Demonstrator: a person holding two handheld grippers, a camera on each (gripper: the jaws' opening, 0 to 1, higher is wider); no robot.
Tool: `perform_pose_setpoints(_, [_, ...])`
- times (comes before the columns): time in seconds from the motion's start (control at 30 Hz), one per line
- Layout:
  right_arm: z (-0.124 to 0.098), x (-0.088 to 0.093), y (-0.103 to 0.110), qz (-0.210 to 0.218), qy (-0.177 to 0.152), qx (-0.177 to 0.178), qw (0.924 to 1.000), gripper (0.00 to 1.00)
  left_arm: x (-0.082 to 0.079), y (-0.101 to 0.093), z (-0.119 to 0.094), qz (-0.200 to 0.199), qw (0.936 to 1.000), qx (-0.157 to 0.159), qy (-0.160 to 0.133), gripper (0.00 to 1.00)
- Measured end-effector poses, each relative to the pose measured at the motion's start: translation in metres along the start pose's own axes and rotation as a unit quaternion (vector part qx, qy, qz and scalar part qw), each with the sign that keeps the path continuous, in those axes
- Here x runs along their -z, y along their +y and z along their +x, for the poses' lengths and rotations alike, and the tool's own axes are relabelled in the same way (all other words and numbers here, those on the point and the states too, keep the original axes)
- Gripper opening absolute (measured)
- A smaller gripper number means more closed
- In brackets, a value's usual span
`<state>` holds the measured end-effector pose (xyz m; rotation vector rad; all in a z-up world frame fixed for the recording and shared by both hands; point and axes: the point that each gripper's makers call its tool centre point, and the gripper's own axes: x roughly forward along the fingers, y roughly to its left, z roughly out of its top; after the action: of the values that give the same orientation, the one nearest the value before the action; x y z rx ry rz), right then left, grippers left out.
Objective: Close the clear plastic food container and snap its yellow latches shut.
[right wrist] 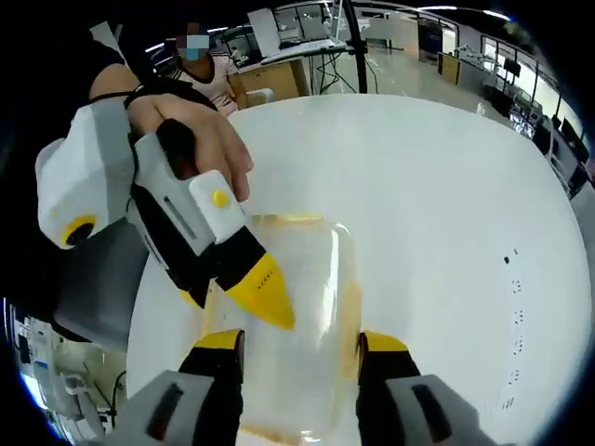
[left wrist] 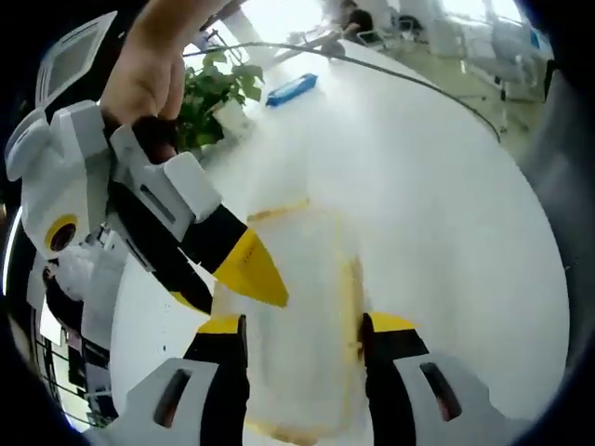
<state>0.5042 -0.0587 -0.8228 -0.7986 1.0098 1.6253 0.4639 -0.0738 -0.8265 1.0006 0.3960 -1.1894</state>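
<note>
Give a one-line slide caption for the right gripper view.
Two grippers meet over the clear container on a white round table.

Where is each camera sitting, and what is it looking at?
Left gripper view: rides on the left claw, looking down at the clear container on the white table; a hand brings the other claw in.
Right gripper view: rides on the right claw, looking down at the container; a hand shows too.
Both share the container and table.

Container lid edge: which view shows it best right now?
The right gripper view: the clear container shows a crisp rounded outline on the white table. In the left gripper view the container is washed out by glare, only its yellowish edges distinct.
</note>
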Motion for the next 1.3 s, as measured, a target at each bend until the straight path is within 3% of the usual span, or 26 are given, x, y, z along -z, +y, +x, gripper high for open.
perform_pose_setpoints(0.1, [0.003,-0.001,0.001,-0.001,0.022,-0.015,0.9996,0.46,0.0,0.001,0.001,-0.005,1.0,-0.001,-0.002,0.45])
perform_pose_setpoints(0.17, [0.005,-0.001,0.004,0.003,0.036,-0.03,0.9989,0.46,0.003,0.005,0.001,0.021,0.9996,-0.014,0.01,0.43])
perform_pose_setpoints(0.23, [0.006,-0.001,0.003,0.01,0.051,-0.041,0.9978,0.45,0.004,0.007,0.002,-0.001,1.0,-0.009,0.003,0.42])
perform_pose_setpoints(0.27, [0.009,-0.004,0.004,0.05,0.048,-0.035,0.9969,0.44,0.005,0.007,0.002,-0.003,1.0,-0.007,-0.001,0.42])
perform_pose_setpoints(0.3, [0.008,-0.003,0.0,0.015,0.058,-0.044,0.9972,0.44,0.005,0.007,0.001,-0.003,1.0,-0.008,-0.001,0.42])
perform_pose_setpoints(0.5, [0.01,-0.001,-0.001,0.02,0.066,-0.068,0.9953,0.46,0.003,0.005,-0.002,0.002,0.9999,0.002,-0.01,0.45])
perform_pose_setpoints(0.57, [0.009,-0.001,0.0,0.024,0.068,-0.069,0.995,0.47,0.001,0.001,-0.003,0.033,0.9993,0.011,-0.015,0.46])
perform_pose_setpoints(0.6, [0.007,-0.004,-0.001,0.02,0.063,-0.053,0.9964,0.47,0.003,0.001,-0.007,0.02,0.9996,0.015,-0.01,0.45])
perform_pose_setpoints(0.67, [-0.001,-0.008,-0.001,-0.036,0.077,-0.026,0.996,0.49,-0.002,0.001,-0.016,-0.012,0.9996,0.019,-0.02,0.43])
perform_pose_setpoints(0.77, [-0.011,-0.016,0.004,-0.025,0.073,-0.027,0.9966,0.54,-0.007,-0.003,-0.022,-0.009,0.9995,0.021,-0.02,0.53])
perform_pose_setpoints(0.9, [-0.017,-0.016,0.004,-0.036,0.084,-0.013,0.9958,0.53,-0.005,-0.011,-0.026,0.005,0.9994,0.034,-0.007,0.51])
perform_pose_setpoints(1.17, [-0.024,-0.015,0.013,-0.044,0.082,0.015,0.9955,0.52,-0.012,-0.005,-0.04,-0.017,0.9986,0.047,-0.018,0.53])
perform_pose_setpoints(1.3, [-0.028,-0.015,0.02,-0.051,0.068,0.034,0.9958,0.51,-0.006,0.001,-0.044,-0.045,0.9961,0.075,-0.014,0.51])
